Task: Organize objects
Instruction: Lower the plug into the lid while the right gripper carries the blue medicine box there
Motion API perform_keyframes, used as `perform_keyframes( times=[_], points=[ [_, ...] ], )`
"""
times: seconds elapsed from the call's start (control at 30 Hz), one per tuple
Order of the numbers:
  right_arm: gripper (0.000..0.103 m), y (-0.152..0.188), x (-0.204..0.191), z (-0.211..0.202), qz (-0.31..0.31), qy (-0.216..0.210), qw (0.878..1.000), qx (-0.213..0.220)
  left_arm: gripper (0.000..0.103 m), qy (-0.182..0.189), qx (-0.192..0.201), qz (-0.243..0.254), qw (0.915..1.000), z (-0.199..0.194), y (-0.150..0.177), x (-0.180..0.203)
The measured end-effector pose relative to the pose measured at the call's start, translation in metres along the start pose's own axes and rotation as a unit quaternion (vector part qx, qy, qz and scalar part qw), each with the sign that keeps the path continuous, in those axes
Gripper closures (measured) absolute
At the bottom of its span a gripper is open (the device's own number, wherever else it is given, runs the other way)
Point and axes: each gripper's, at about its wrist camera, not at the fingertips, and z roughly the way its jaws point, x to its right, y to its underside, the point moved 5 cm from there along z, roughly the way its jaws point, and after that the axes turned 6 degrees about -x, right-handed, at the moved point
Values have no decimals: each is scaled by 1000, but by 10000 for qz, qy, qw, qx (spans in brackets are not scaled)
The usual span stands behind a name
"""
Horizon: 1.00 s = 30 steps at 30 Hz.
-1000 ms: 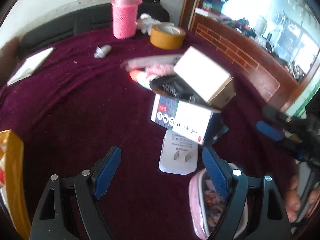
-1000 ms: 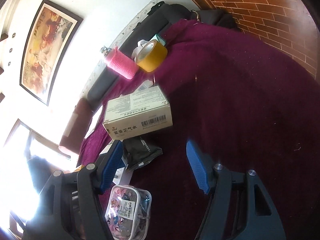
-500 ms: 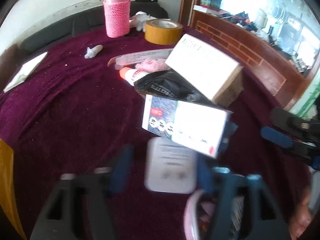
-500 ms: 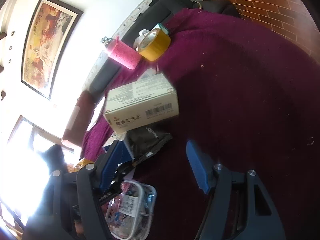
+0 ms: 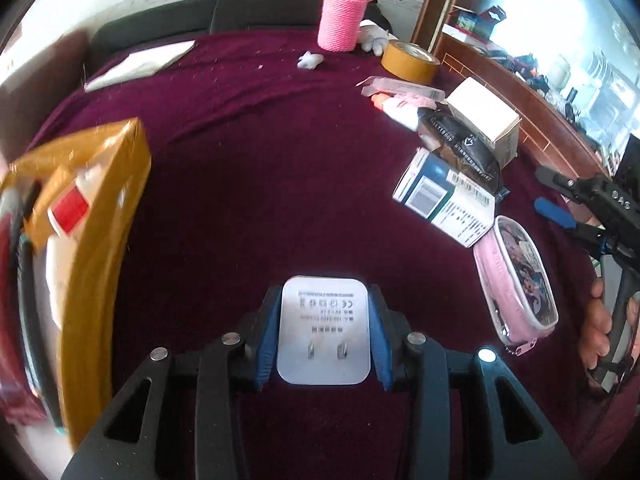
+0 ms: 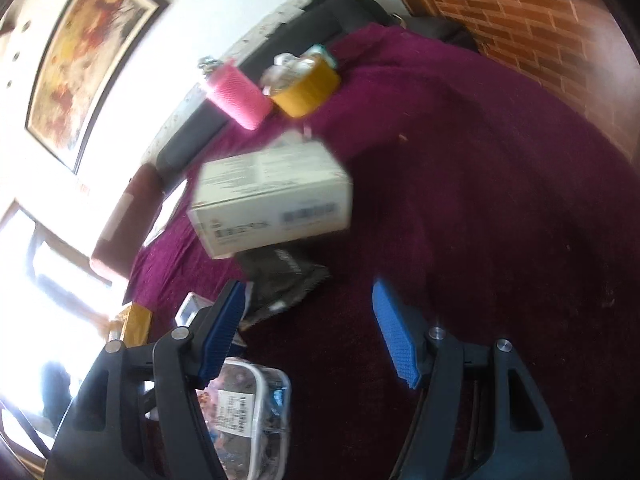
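Charger (image 5: 323, 330) sits clamped between the left gripper (image 5: 323, 334) jaws, prongs facing the camera, gripped across its flat sides so it cannot twist while carried. Left of those jaws stands a yellow box (image 5: 86, 216), likely the sorting place, so the grip suits a short lift that way. Right of them lies a pink pouch (image 5: 516, 280), then a blue box (image 5: 446, 200), with a tape roll (image 5: 410, 60) and pink bottle (image 5: 342, 20) far ahead on the worktop (image 5: 260, 140). The right gripper (image 6: 310, 332) hangs with jaws apart and empty, a white box (image 6: 272, 210) ahead of them.
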Motion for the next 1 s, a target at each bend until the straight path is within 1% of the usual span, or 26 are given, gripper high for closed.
perform_keyframes(
  times=[0.03,0.07,0.1,0.13,0.17,0.2,0.27,0.3,0.37,0.4,0.5,0.53,0.57,0.6,0.63,0.67,0.77,0.8,0.87,0.9,0.93,1.0],
  points=[
    [37,1,-6,-1,-69,-28,10000,-16,67,1,62,-21,10000,0,1,0],
    [37,3,-18,0,-158,-177,9996,-121,67,-27,113,-1,9999,1,1,2],
    [37,6,-34,1,-315,-403,9982,-316,67,-53,176,17,9998,2,1,3],
    [37,8,-48,4,-507,-461,9965,-483,67,-70,236,32,9997,2,1,5],
    [37,11,-63,7,-753,-425,9941,-648,67,-55,262,29,9996,1,3,5],
    [37,13,-79,11,-1033,-346,9909,-794,67,51,237,-11,9997,-1,4,3],
    [37,18,-108,25,-1690,107,9797,-1069,67,314,264,-164,9990,-11,10,-2],
    [37,21,-118,34,-1983,361,9719,-1213,67,341,309,-186,9988,-18,12,-4],
    [37,27,-132,58,-2521,900,9518,-1495,67,489,432,-257,9975,-38,17,-10],
    [37,29,-135,73,-2750,1253,9388,-1656,67,553,504,-296,9968,-47,20,-13],
    [38,34,-136,101,-3048,1645,9180,-1933,67,691,780,-396,9938,-82,30,-29],
    [47,33,-133,108,-3013,1712,9159,-2027,67,684,862,-463,9929,-91,32,-36],
    [73,35,-129,114,-2937,1760,9152,-2124,67,673,917,-522,9921,-98,35,-43],
    [72,37,-126,118,-2834,1805,9151,-2231,67,664,986,-624,9909,-107,38,-53],
    [72,36,-125,118,-2730,1814,9188,-2200,67,646,1049,-730,9897,-114,41,-63],
    [72,36,-126,114,-2647,1763,9236,-2141,67,607,1100,-816,9887,-119,44,-72],
    [72,33,-130,98,-2386,1504,9386,-1986,67,320,1270,-1088,9854,-134,51,-109],
    [72,32,-135,89,-2292,1345,9445,-1929,67,208,1290,-1178,9844,-135,52,-122],
    [72,33,-153,77,-2232,1042,9509,-1872,67,42,1247,-1378,9826,-137,57,-145],
    [72,35,-165,73,-2214,894,9528,-1875,67,-1,1168,-1525,9814,-135,60,-158],
    [71,39,-180,69,-2199,654,9542,-1920,67,-5,1105,-1605,9808,-132,62,-165],
    [71,51,-210,62,-2310,291,9523,-1973,67,42,929,-1747,9802,-122,71,-177]
  ],
)
